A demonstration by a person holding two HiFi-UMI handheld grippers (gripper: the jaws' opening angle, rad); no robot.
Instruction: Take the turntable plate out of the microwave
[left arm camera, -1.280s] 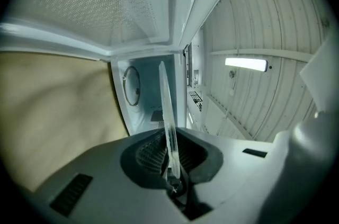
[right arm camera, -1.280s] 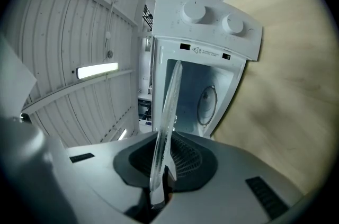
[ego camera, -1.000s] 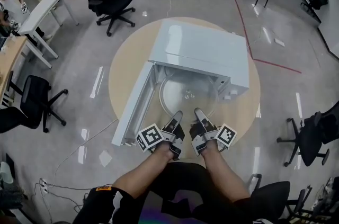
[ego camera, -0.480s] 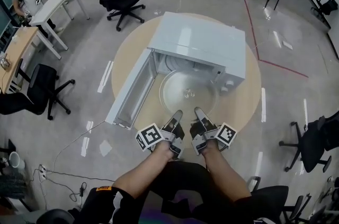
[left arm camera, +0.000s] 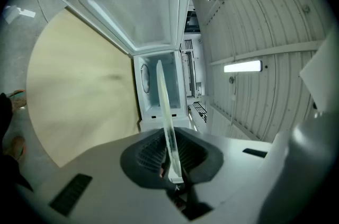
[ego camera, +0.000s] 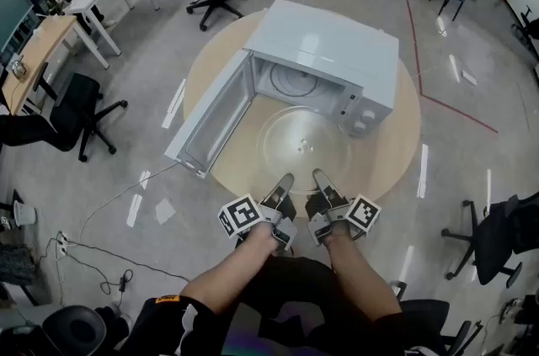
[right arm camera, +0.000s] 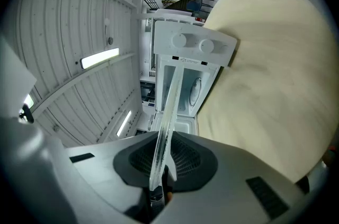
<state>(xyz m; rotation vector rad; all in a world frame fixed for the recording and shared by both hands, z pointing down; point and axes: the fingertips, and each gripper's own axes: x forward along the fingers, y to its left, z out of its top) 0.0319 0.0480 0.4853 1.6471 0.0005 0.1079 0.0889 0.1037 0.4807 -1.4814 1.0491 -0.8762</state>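
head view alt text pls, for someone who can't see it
From above: the left gripper and right gripper clamp the near rim of a clear glass turntable plate, held before an open white microwave on a round wooden table.

Head view looks steeply down from above; both gripper views, rolled sideways, look level and close at the shared white boxy microwave, twelve o'clock.

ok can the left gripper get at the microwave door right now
Probably not yet: the left gripper is shut on the plate, as is the right gripper. Nothing blocks the open door to its left, but it is occupied.
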